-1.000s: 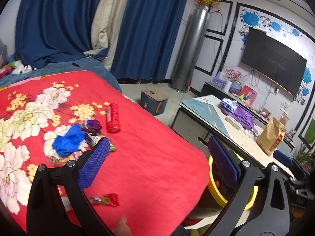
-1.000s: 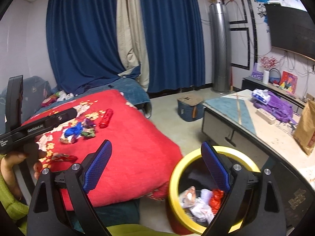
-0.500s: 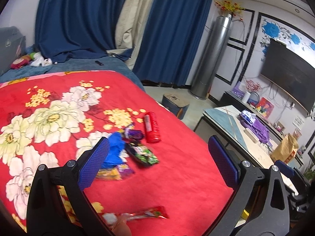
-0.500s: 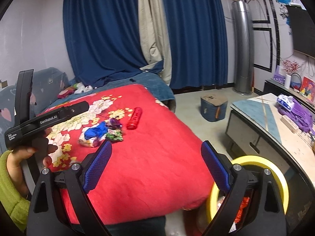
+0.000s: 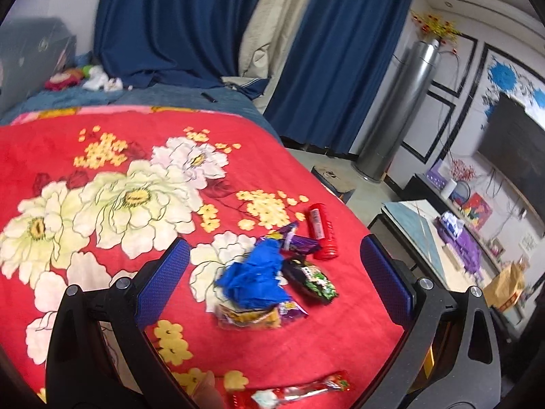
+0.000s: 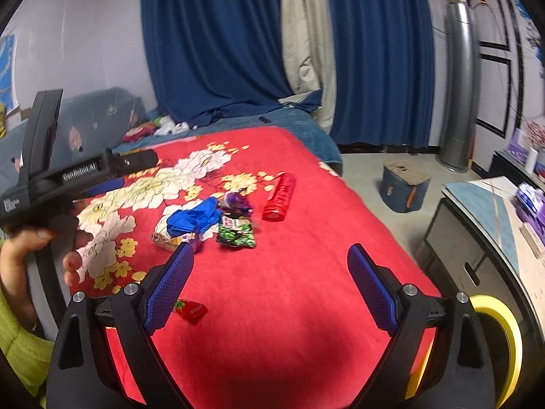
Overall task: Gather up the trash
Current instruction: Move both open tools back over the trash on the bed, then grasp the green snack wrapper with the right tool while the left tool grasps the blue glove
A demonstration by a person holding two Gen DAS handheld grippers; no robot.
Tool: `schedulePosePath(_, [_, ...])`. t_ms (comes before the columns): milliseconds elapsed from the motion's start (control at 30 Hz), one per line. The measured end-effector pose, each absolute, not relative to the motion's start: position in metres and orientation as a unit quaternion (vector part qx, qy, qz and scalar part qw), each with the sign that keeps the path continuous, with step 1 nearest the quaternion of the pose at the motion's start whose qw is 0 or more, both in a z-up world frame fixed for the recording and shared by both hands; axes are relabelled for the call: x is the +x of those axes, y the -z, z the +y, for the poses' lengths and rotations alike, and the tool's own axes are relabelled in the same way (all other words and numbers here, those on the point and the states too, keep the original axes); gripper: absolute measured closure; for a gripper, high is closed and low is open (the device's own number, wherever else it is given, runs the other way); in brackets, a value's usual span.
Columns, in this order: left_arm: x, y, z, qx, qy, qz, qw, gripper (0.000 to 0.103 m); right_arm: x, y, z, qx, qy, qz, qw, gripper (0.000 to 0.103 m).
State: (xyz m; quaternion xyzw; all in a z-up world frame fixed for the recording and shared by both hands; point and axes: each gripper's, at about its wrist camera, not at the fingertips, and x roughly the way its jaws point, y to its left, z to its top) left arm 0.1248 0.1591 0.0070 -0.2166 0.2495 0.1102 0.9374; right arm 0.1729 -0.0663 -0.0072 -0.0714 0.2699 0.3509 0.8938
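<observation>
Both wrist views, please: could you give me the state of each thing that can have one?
Left gripper: open, empty, above the blanket.
Right gripper: open, empty.
Red tube: lying on its side on the blanket.
Blue bag: crumpled, atop other wrappers.
Green packet: lying flat.
Red wrapper: flat, apart from the pile.
Yellow bin: open-topped, contents hidden.

We read "GenRobot.AI" in white letters along the black body of the left tongs [image 6: 81, 173], at about nine o'clock in the right wrist view; a smaller white label sits lower on the same body, too blurred for us to read. The red tube [image 6: 280, 197] and the green packet [image 6: 235, 233] carry print we cannot make out
</observation>
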Motion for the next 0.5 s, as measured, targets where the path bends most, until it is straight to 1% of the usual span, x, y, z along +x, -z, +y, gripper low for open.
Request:
schedulePosePath(67, [0.125, -0.003, 0.17, -0.229, -0.114, 0.253, 0.933, 0.011, 0.18, 0.013, -0.054, -0.079, -0.364, 0.277, 0.886, 0.017])
schedulePosePath(100, [0.126, -0.002, 0.172, -0.231, -0.114, 0.254, 0.932, 0.012, 0.182, 0.016, -0.049, -0.082, -0.368, 0.281, 0.882, 0.02])
schedulePosePath(133, [0.126, 0.0, 0.176, -0.235, -0.115, 0.256, 0.93, 0.014, 0.186, 0.021, -0.041, -0.087, -0.374, 0.29, 0.876, 0.024])
schedulePosePath(167, [0.127, 0.002, 0.178, -0.239, -0.114, 0.258, 0.929, 0.017, 0.19, 0.024, -0.035, -0.09, -0.379, 0.298, 0.871, 0.025])
schedulePosePath(233, [0.129, 0.005, 0.182, -0.245, -0.112, 0.262, 0.926, 0.02, 0.197, 0.032, -0.024, -0.096, -0.387, 0.313, 0.862, 0.029])
schedulePosePath(400, [0.137, 0.02, 0.19, -0.264, -0.105, 0.281, 0.917, 0.029, 0.205, 0.045, 0.0, -0.12, -0.402, 0.326, 0.847, 0.036])
schedulePosePath(500, [0.143, 0.029, 0.193, -0.271, -0.104, 0.29, 0.912, 0.031, 0.21, 0.05, 0.012, -0.135, -0.407, 0.33, 0.841, 0.041])
